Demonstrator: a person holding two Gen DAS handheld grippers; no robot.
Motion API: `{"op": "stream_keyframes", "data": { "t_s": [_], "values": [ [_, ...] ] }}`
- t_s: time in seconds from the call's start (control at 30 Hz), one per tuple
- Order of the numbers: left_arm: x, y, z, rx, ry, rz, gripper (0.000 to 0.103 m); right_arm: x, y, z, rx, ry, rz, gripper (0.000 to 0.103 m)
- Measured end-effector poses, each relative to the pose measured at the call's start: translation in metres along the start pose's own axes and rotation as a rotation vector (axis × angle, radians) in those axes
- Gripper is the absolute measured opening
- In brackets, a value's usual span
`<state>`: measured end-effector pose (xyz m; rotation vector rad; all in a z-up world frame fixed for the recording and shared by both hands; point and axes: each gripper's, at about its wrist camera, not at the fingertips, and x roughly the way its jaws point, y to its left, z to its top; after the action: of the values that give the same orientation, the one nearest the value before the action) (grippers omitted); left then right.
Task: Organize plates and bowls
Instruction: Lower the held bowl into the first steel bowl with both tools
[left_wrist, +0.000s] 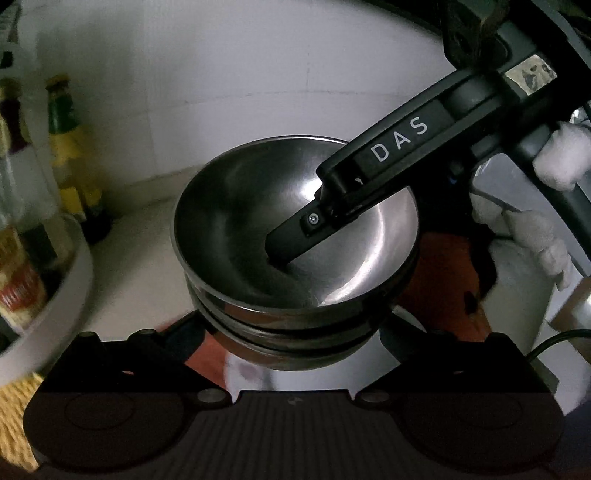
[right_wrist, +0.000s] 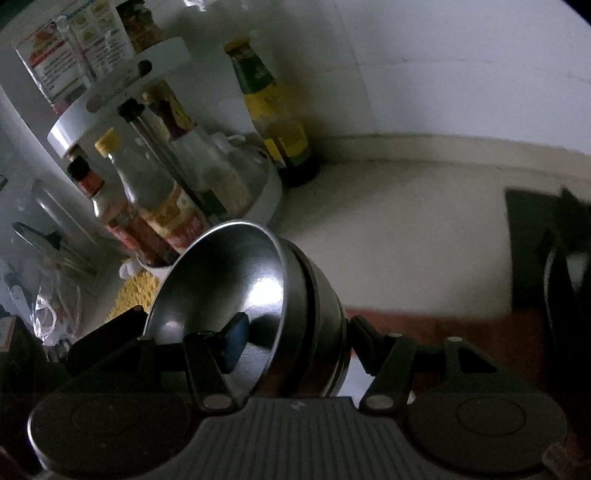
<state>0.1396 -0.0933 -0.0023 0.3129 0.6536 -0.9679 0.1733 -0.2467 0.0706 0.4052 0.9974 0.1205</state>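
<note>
White counter (right_wrist: 406, 229) | both grippers' fingers (right_wrist: 236, 343) clamp stacked steel bowls (left_wrist: 295, 229), lifted.

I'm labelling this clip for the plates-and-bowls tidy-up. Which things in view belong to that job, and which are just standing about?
Part of the job:
- nested stack of shiny steel bowls
- right gripper, one finger inside the top bowl
- left gripper, fingers either side of the stack

Just standing about:
- yellow-capped sauce bottle
- white two-tier condiment rack
- yellow woven mat

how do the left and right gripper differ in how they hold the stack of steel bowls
The left gripper straddles the stack of nested steel bowls from outside, a finger on each side. The right gripper pinches its wall, one finger inside the top bowl, one outside. Both grip the same stack.
</note>
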Motion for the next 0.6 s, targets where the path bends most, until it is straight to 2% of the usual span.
{"op": "stream_keyframes", "data": {
  "t_s": [0.1,0.27,0.43,0.6],
  "values": [
    [0.007,-0.017,-0.011,0.009,0.032,0.003,0.101,-0.005,-0.008,-0.016,0.022,0.017,-0.002,0.056],
    [0.031,-0.047,-0.024,0.059,0.115,0.052,0.101,-0.007,-0.027,-0.038,0.035,0.036,-0.015,0.054],
    [0.033,-0.057,-0.022,0.010,0.103,0.083,0.101,-0.008,-0.044,-0.054,0.046,0.042,-0.019,0.051],
    [0.012,-0.058,-0.024,0.011,0.088,0.170,0.101,-0.009,-0.052,-0.056,0.042,0.050,-0.032,0.051]
  ]
}}
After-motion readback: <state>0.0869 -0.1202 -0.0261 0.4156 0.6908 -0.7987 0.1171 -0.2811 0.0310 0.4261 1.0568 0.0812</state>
